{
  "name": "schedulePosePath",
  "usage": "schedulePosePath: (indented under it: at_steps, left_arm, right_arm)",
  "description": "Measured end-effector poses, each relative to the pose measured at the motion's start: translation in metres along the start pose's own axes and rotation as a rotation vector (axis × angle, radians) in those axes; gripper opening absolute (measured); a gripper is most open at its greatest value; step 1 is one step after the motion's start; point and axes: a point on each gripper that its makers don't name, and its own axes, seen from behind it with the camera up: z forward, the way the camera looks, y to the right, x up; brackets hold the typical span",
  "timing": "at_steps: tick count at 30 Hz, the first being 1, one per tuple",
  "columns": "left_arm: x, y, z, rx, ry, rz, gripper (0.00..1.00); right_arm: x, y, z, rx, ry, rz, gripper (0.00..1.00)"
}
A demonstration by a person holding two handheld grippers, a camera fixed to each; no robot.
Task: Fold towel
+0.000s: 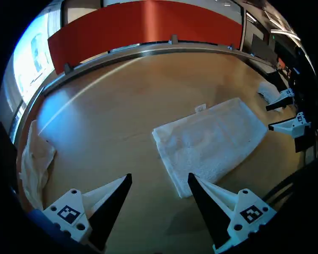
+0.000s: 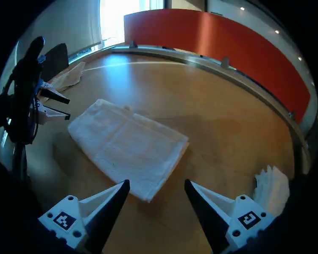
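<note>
Both grippers hang empty above the table [image 1: 116, 106]. Your left gripper [image 1: 159, 175] has its jaws spread wide with nothing between them, and your right gripper [image 2: 157, 182] is the same. The towel [image 1: 210, 139] lies flat near the middle of the table, doubled into a thick rectangle with layered edges, so I judge at least one fold is done. You hold a gripper at each end of it, likely so each can take a corner for another fold. Open jaws suit that, since the stacked layers need room to slide in. One crumpled cloth [image 1: 36, 161] sits by the left edge and another [image 2: 271, 188] near the right edge. Both are well apart from the towel, probably set aside.
</note>
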Motion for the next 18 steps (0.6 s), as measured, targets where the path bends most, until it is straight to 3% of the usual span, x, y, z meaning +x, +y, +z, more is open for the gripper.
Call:
schedulePosePath:
  at_steps: [18]
  left_arm:
    - [-0.036,-0.034,-0.045,0.096,0.004,-0.125,0.98]
  right_arm:
    - [-0.016,-0.01,0.007,0.09,-0.055,-0.138,1.0]
